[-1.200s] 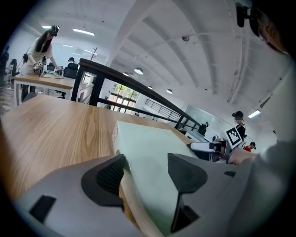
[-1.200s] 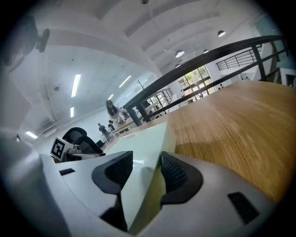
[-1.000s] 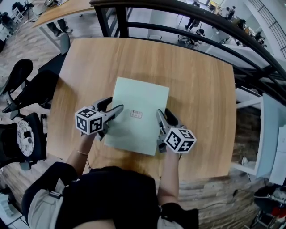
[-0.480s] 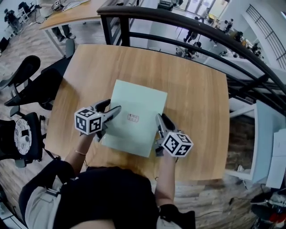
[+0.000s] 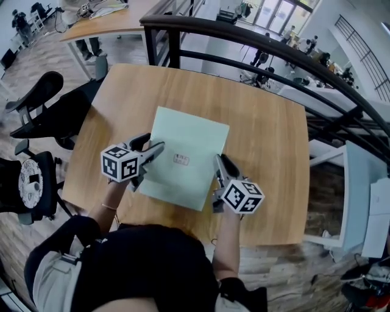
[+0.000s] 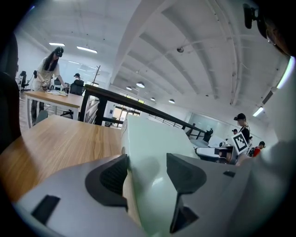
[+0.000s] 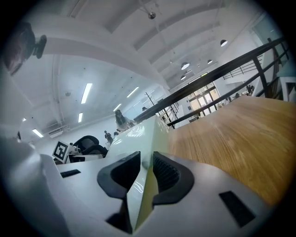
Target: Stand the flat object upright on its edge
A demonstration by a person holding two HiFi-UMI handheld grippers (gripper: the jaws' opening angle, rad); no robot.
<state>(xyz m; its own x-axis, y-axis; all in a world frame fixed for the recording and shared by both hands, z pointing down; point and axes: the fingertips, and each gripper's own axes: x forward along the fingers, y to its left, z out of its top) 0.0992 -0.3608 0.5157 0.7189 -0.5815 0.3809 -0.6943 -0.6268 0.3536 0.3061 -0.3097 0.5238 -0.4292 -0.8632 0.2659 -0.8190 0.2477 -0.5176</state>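
left gripper (image 6: 147, 159): jaws closed on the flat object, a dark pad against each face
flat object (image 6: 155, 139): pale green, reaching forward from between the jaws, tilted
table (image 6: 55, 141): wood, below and left of the jaws
railing (image 6: 111, 97): dark, beyond the object's far end
person (image 6: 48, 69): far ahead-left, standing
second person (image 6: 240, 124): far ahead-right

Bright, even indoor light. Ceiling strips (image 7: 86, 92) are the main source, and the windows (image 5: 271, 11) at the far end are slightly blown out. Shadows on the table (image 5: 262, 122) are soft and weak. Sheen on the sheet (image 7: 134, 134) in the right gripper view. Both gripper views: heavy fisheye, black vignette corners, nearest foreground soft. Head view is fairly sharp, with the railing (image 5: 244, 30) bowed by lens distortion.
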